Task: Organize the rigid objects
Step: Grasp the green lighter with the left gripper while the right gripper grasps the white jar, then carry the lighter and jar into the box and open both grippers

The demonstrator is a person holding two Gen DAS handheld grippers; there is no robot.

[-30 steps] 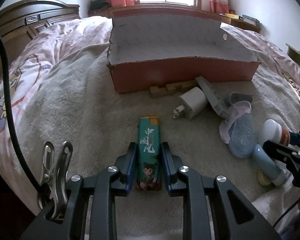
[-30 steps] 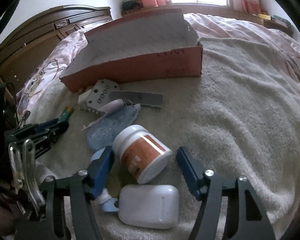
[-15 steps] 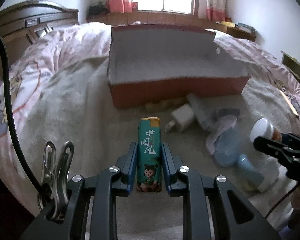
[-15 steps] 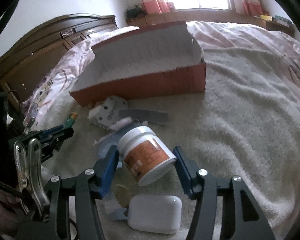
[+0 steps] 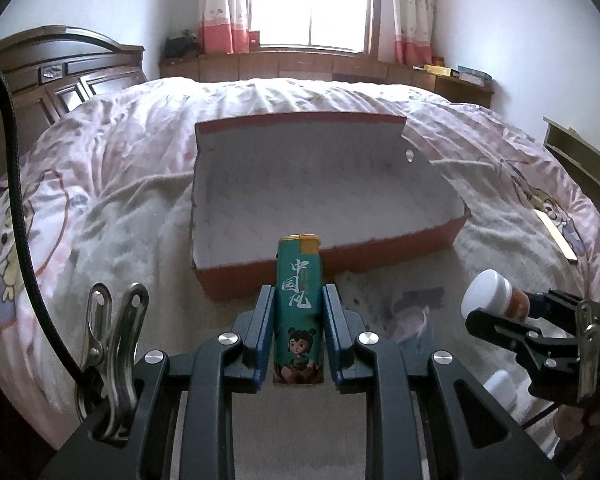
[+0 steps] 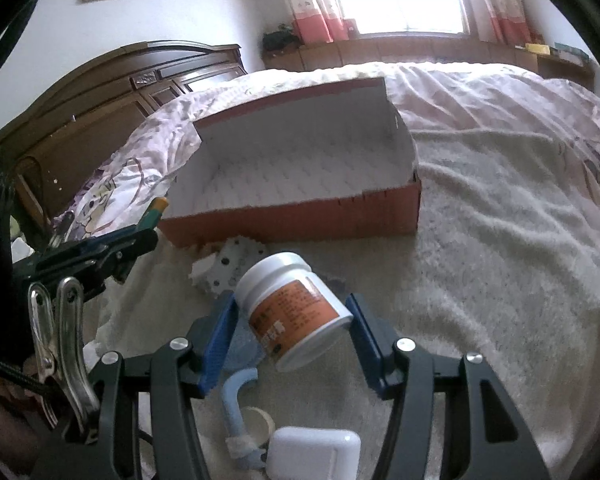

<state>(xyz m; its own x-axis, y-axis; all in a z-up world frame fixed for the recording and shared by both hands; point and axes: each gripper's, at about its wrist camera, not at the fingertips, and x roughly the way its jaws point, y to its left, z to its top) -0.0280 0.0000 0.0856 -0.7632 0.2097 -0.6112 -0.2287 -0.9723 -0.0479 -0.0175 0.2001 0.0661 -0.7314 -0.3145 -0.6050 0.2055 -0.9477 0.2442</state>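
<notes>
My left gripper (image 5: 299,332) is shut on a green lighter (image 5: 299,300) with a yellow top and holds it upright above the bed, in front of the open red box (image 5: 328,256). My right gripper (image 6: 290,330) is shut on a white pill bottle (image 6: 294,316) with an orange label, tilted and lifted off the blanket. The bottle (image 5: 488,294) and the right gripper also show at the right of the left wrist view. The lighter tip (image 6: 156,208) and left gripper show at the left of the right wrist view. The red box (image 6: 300,216) has a white, empty inside.
Below the right gripper lie a white case (image 6: 314,454), a light blue tube (image 6: 236,404) and a grey perforated metal piece (image 6: 230,266) on the cream blanket (image 6: 480,260). A wooden headboard (image 6: 112,96) stands to the left, a window sill cabinet behind.
Both grippers have risen off the blanket, the left with the lighter and the right with the pill bottle, which it closed on. The box now shows from above.
</notes>
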